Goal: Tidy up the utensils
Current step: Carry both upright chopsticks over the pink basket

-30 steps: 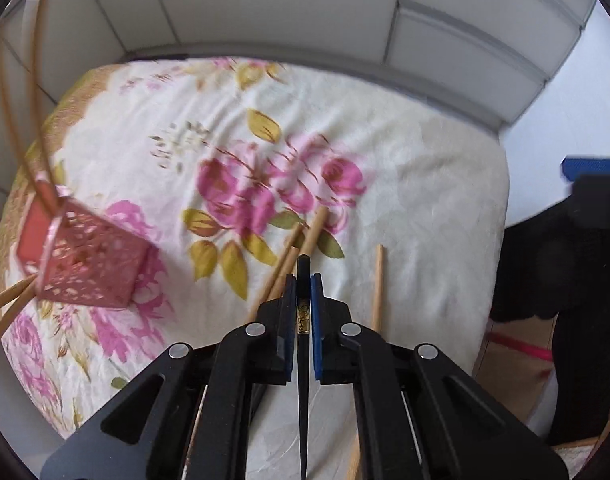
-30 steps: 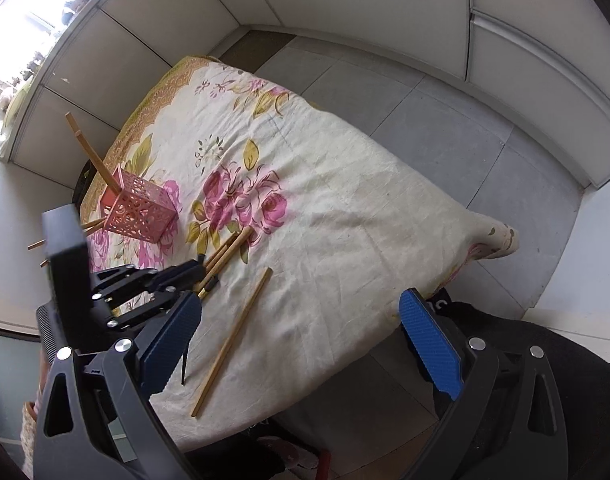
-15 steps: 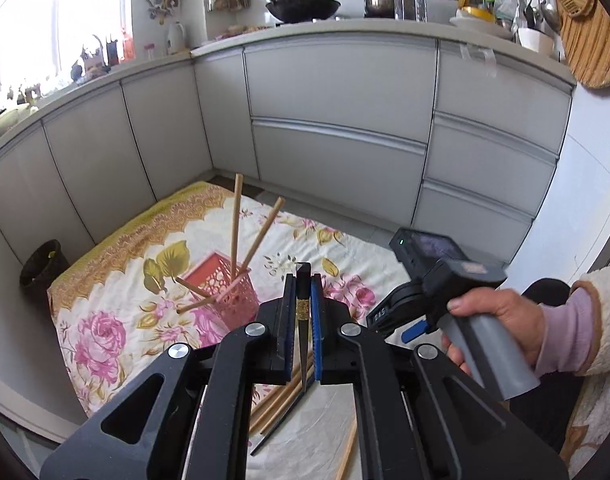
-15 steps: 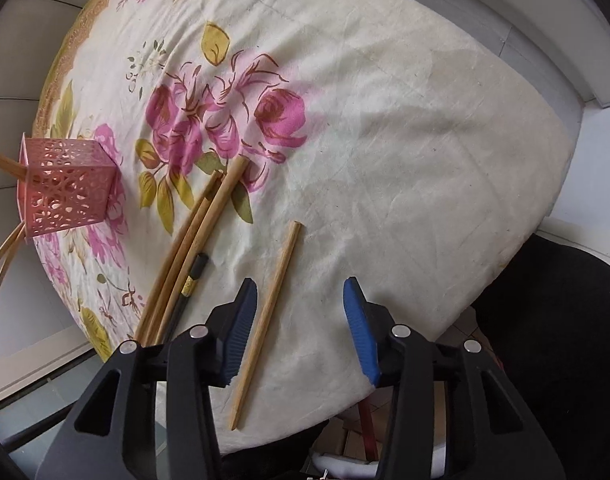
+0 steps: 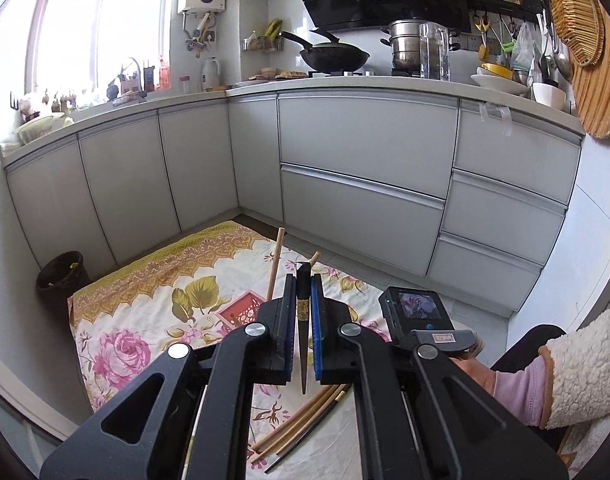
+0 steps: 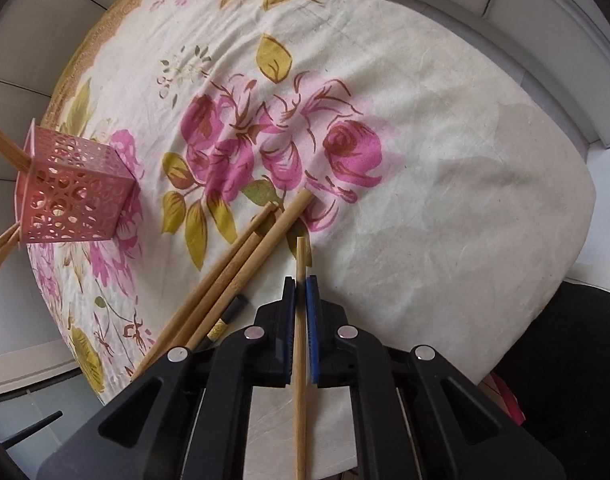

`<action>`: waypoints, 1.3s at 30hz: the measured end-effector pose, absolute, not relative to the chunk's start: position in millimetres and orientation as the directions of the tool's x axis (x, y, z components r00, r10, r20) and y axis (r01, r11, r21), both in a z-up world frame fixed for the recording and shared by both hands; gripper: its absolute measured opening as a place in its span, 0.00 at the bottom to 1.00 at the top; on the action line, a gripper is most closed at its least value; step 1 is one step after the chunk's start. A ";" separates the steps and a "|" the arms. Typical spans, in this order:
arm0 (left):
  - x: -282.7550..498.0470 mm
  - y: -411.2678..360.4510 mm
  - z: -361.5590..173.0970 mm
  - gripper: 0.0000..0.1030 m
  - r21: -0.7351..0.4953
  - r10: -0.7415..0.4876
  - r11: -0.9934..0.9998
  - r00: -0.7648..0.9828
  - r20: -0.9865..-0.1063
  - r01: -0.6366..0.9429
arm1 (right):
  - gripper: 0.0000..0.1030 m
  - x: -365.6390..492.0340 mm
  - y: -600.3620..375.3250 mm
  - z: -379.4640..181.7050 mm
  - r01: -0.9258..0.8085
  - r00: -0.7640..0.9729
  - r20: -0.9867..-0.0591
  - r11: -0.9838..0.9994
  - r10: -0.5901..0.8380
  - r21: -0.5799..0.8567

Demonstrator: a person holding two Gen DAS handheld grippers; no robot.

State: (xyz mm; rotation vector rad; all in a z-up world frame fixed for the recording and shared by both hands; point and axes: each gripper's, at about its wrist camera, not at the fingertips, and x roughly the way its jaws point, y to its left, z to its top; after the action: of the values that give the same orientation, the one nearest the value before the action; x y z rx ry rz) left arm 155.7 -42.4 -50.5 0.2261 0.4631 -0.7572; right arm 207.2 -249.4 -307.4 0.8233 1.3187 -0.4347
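Left gripper (image 5: 303, 300) clamping tight on a black chopstick (image 5: 303, 344), holding it raised over the floral cloth (image 5: 145, 320), just near of the pink holder (image 5: 241, 312) with wooden sticks leaning in it. Right gripper (image 6: 301, 304) pinching shut around a wooden chopstick (image 6: 299, 360) down at the cloth's near edge. Lying just left of it: a bundle (image 6: 225, 280) of wooden chopsticks, another black one (image 6: 225, 320) alongside. Holder (image 6: 71, 196) sitting far left.
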 end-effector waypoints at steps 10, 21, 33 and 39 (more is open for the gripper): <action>148.1 -44.8 -31.6 0.06 -0.043 -0.595 0.759 0.665 -0.451 0.650 | 0.05 173.2 -244.2 -190.8 0.464 0.555 -0.832 0.826 0.012 0.321; 129.9 -52.6 20.9 0.06 -0.050 -0.557 0.804 0.720 -0.414 0.593 | 0.05 121.4 -252.8 -62.5 0.312 0.740 -0.672 0.887 -0.002 0.340; 178.8 -61.4 66.4 0.06 -0.061 -0.473 0.870 0.792 -0.387 0.489 | 0.06 161.2 -265.0 64.9 0.208 0.841 -0.539 0.894 0.042 0.396; 229.0 -63.6 48.7 0.06 -0.073 -0.418 0.900 0.804 -0.424 0.429 | 0.06 197.7 -261.1 76.5 0.192 0.852 -0.521 0.899 0.047 0.395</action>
State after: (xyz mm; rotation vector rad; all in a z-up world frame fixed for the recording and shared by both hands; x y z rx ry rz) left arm 229.0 -63.6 48.7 0.0268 0.4477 -0.4539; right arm 197.7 -261.1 76.5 0.4535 0.5497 -0.0791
